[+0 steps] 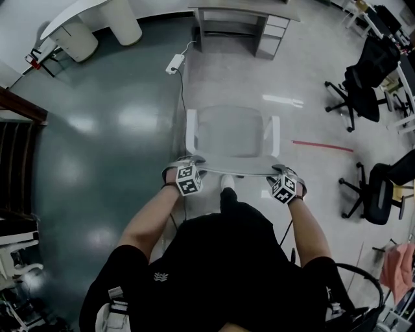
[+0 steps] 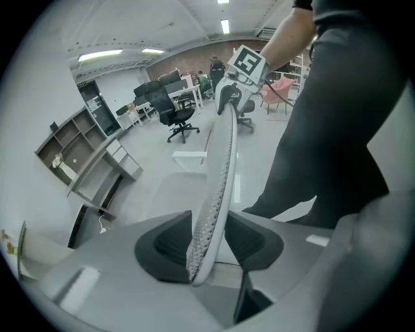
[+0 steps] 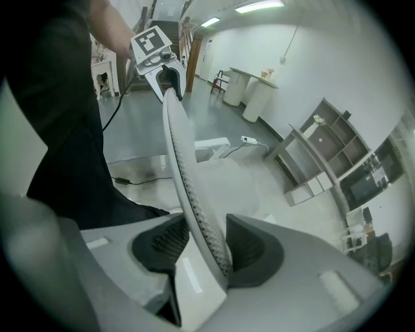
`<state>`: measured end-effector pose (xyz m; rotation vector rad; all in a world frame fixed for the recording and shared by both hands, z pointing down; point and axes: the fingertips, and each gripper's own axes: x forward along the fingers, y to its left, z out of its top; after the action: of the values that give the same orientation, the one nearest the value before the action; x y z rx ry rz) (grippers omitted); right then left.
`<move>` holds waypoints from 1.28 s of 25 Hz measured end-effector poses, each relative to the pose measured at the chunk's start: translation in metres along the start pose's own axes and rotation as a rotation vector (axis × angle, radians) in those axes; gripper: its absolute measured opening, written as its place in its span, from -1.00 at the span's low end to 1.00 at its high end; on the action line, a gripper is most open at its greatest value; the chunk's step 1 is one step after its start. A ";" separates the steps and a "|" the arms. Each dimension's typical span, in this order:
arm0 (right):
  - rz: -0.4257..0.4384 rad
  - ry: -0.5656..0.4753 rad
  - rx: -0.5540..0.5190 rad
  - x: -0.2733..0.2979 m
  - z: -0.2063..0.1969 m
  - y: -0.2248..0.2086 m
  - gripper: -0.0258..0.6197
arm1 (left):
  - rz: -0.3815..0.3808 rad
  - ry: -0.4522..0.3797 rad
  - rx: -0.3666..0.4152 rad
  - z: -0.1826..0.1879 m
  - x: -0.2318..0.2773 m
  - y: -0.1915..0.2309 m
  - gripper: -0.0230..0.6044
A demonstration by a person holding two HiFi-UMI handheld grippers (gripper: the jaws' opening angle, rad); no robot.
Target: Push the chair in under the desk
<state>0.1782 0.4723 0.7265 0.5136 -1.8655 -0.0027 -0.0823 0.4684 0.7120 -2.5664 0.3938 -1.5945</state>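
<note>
A white mesh chair [image 1: 230, 130] stands on the floor in front of me, facing the grey desk [image 1: 240, 10] at the far end, with a stretch of floor between them. My left gripper [image 1: 188, 163] is shut on the left end of the backrest's top edge [image 1: 235, 170], and my right gripper [image 1: 283, 172] is shut on its right end. In the left gripper view the mesh backrest [image 2: 217, 175] runs between the dark pads of the left gripper [image 2: 207, 240]. In the right gripper view the backrest [image 3: 185, 162] likewise sits between the pads of the right gripper [image 3: 204, 243].
A white power strip [image 1: 174, 63] with its cable lies on the floor left of the desk. Black office chairs [image 1: 363, 84] [image 1: 376, 194] stand at the right, near a red floor line [image 1: 322, 146]. White round furniture [image 1: 84, 26] is far left. My foot [image 1: 227, 181] is behind the chair.
</note>
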 end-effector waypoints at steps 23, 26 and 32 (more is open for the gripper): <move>-0.013 -0.082 -0.059 0.089 0.057 -0.239 -0.46 | 0.107 0.097 -0.172 0.016 0.077 0.271 -0.33; -0.015 -0.072 -0.047 0.101 0.063 -0.270 -0.45 | 0.105 0.086 -0.157 0.020 0.088 0.303 -0.33; -0.007 -0.053 -0.042 0.125 0.089 -0.333 -0.45 | 0.093 0.059 -0.146 0.018 0.099 0.369 -0.33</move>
<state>0.1801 0.1058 0.7246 0.4955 -1.9112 -0.0609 -0.0866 0.0860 0.7103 -2.5649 0.6482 -1.6700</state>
